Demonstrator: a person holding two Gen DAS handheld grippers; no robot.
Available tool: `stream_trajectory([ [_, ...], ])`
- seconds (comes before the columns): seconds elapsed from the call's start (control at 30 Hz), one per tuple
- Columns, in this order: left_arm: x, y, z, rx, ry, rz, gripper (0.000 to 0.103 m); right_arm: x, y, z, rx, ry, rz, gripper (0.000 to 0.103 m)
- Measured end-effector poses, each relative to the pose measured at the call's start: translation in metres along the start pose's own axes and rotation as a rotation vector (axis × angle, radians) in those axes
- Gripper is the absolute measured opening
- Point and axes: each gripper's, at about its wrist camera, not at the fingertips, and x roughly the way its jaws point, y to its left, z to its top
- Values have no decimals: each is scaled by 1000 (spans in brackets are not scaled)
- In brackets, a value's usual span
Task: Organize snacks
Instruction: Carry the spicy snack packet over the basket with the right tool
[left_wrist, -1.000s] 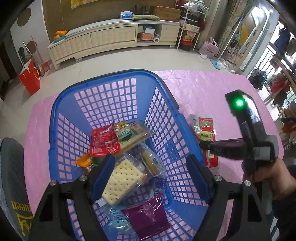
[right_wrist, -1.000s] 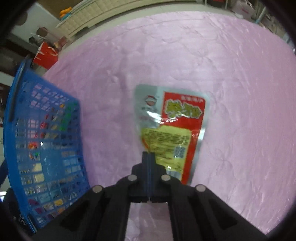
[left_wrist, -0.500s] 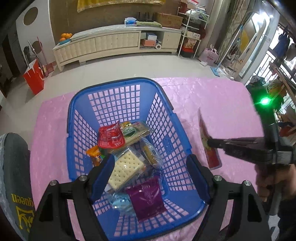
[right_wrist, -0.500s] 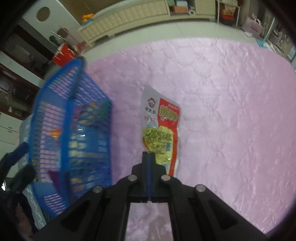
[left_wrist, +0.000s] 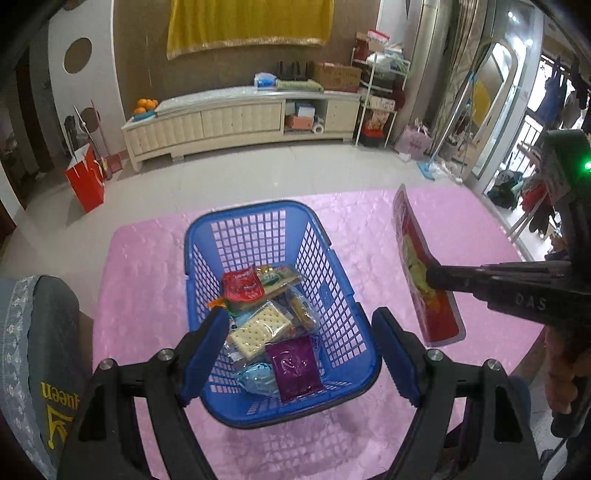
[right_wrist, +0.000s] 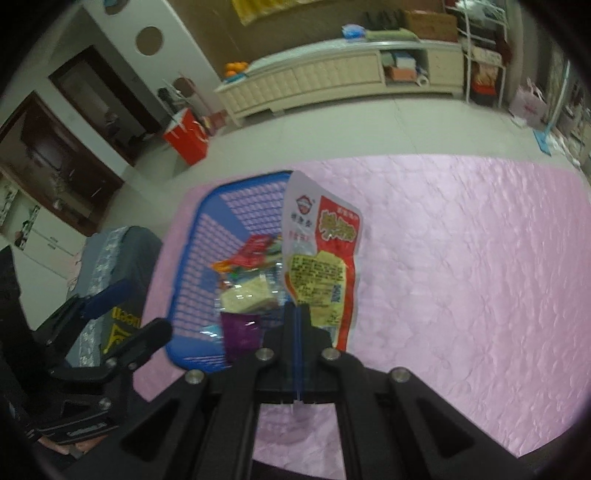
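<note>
A blue lattice basket (left_wrist: 332, 266) (right_wrist: 192, 266) stands on the pink tablecloth (left_wrist: 147, 280) and holds several snacks: a cracker pack (left_wrist: 258, 334), a red packet (left_wrist: 242, 285) and a purple pouch (left_wrist: 293, 367). My right gripper (right_wrist: 297, 312) (left_wrist: 430, 275) is shut on the lower edge of a red, silver and yellow snack packet (right_wrist: 321, 254) (left_wrist: 424, 273), which hangs in the air just right of the basket. High over the basket's near end, my left gripper (left_wrist: 299, 354) is open with nothing between its blue pads.
A grey chair back with yellow lettering (left_wrist: 40, 354) stands at the table's left edge. Beyond the table are tiled floor, a long cream cabinet (left_wrist: 240, 122) and a red paper bag (left_wrist: 85, 181). A hand (left_wrist: 565, 373) grips the right tool.
The right gripper has lifted the snack packet off the cloth and carried it up toward the basket. The left gripper rose and drew back, so the basket looks smaller.
</note>
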Motion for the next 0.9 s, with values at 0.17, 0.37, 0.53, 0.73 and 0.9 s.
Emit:
stream_trajectory([
  [0.17, -19, 5, -6, -3, -30, 3, 78, 2, 40, 9, -58, -26, 10, 1],
  [0.37, -30, 20, -13, -11, -50, 23, 78, 11, 68, 13, -116, -26, 15, 1],
  [0.53, -22, 38, -15, -37, -37, 36, 78, 27, 80, 15, -146, -9, 18, 1],
  [0.73, -6, 57, -17, -63, -17, 44, 78, 62, 84, 24, -173, 39, 1, 1],
  [0.9, 14, 73, -19, -92, 4, 44, 78, 91, 82, 31, -187, 72, -18, 1],
])
